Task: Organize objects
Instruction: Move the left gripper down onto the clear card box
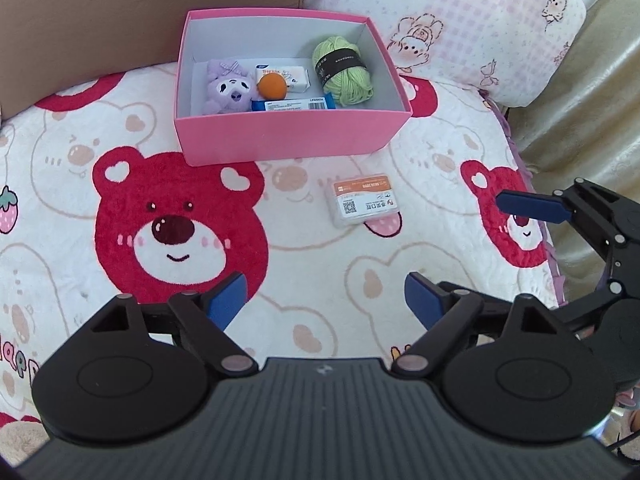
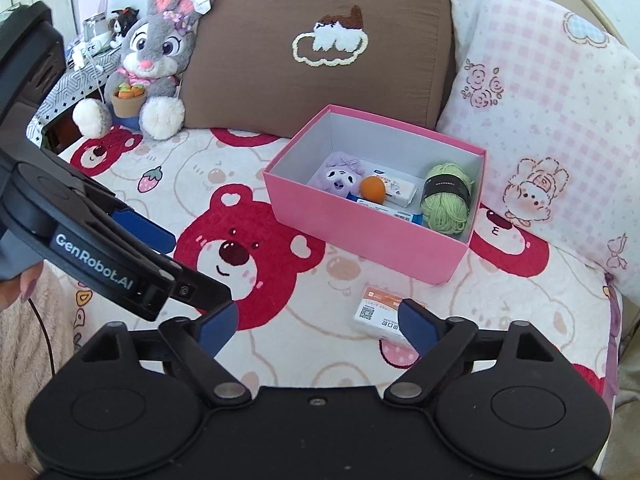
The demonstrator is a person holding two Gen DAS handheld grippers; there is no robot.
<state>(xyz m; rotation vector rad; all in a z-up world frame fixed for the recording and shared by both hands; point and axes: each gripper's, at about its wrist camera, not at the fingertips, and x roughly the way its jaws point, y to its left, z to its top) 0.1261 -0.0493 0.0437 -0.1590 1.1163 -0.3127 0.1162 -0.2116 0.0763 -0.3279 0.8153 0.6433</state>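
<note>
A pink box (image 1: 280, 140) (image 2: 360, 236) stands on the bear-print blanket. It holds a purple plush (image 1: 226, 88) (image 2: 340, 174), an orange ball (image 1: 272, 86) (image 2: 373, 188), a white packet (image 1: 290, 74) (image 2: 396, 186), a blue-edged packet (image 1: 294, 104) (image 2: 400, 212) and green yarn (image 1: 344, 70) (image 2: 446, 198). A small clear case with an orange label (image 1: 364, 199) (image 2: 380, 312) lies on the blanket in front of the box. My left gripper (image 1: 326, 300) is open and empty, short of the case. My right gripper (image 2: 316, 324) is open and empty, its right finger just beside the case.
A brown pillow (image 2: 320, 48) and a pink checked pillow (image 2: 540, 100) lean behind the box. A grey rabbit plush (image 2: 152, 60) sits at the back left. The bed edge (image 1: 536, 200) runs along the right. The left gripper's body (image 2: 100, 240) shows at the right view's left.
</note>
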